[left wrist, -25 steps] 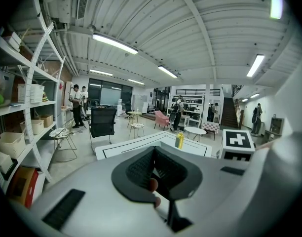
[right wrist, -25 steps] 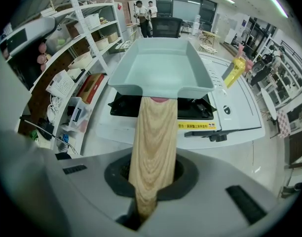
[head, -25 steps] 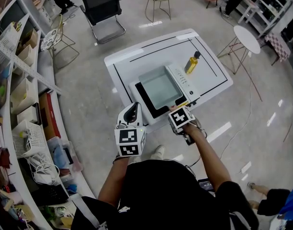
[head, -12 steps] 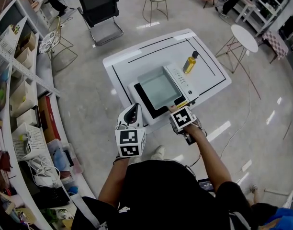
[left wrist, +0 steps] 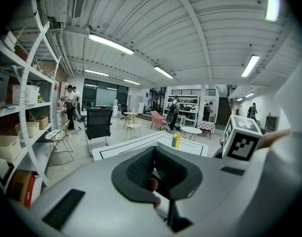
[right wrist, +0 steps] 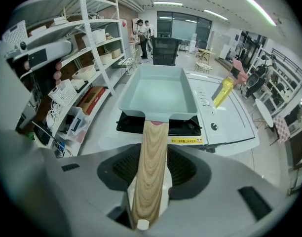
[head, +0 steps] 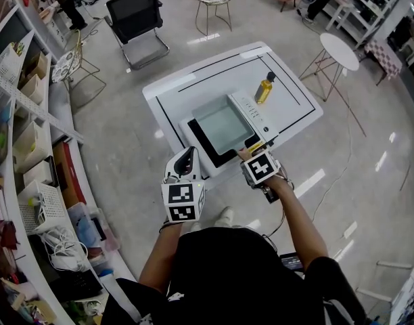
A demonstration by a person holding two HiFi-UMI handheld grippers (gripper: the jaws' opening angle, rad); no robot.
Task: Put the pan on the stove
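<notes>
The pan (head: 222,124), a pale blue-green square one, sits flat on the black stove (head: 201,143) at the near edge of the white table (head: 187,90). Its wooden handle (right wrist: 152,152) sticks out over the table's edge towards the person.

The right gripper (head: 246,156) points steeply down over that handle. Its jaws have just been opening and now stand wide. The handle runs between them, with a sliver of space on either side, so the pads no longer press on it.

The left gripper (head: 188,154) hangs off to the side of the table, near the corner and clear of the stove, pointing almost level across the room. Its jaws are drawn together at the tips with nothing held. There is a small reddish spot deep in the gap, possibly part of the gripper itself, though I cannot say for sure.

A yellow bottle (head: 263,89) stands upright on the table beyond the stove, just past its white control strip (head: 251,114).
</notes>
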